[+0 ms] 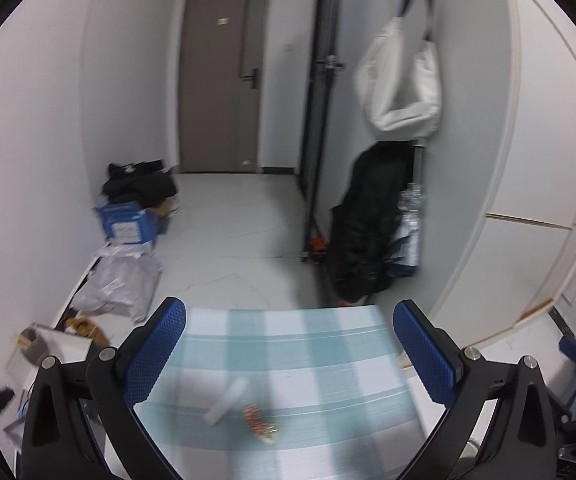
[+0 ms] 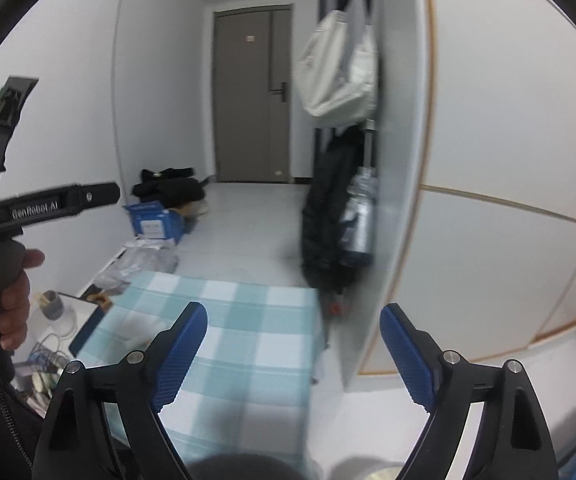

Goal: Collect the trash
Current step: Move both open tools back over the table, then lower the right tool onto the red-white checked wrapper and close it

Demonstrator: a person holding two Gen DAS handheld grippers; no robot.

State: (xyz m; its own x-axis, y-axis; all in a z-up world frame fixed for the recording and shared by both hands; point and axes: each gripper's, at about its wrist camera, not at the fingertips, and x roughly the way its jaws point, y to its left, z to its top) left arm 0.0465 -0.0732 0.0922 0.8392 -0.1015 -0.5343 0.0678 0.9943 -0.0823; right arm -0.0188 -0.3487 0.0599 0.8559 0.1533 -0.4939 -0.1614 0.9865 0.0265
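- Motion blur smears the white tube [image 1: 227,400] and red-patterned wrapper [image 1: 259,424]; both lie touching on the checked surface [image 1: 288,344].
- Left gripper [image 1: 288,344] fingers spread wide, holding nothing.
- Right gripper [image 2: 293,344] fingers likewise spread, near the surface's right edge beside the cabinet [image 2: 488,160].

Checked tablecloth [image 1: 288,360] bears white tube [image 1: 227,400], red wrapper [image 1: 260,426].

White walls [image 1: 28,160]; grey door [image 1: 220,80]; pale tiled floor [image 1: 240,216]
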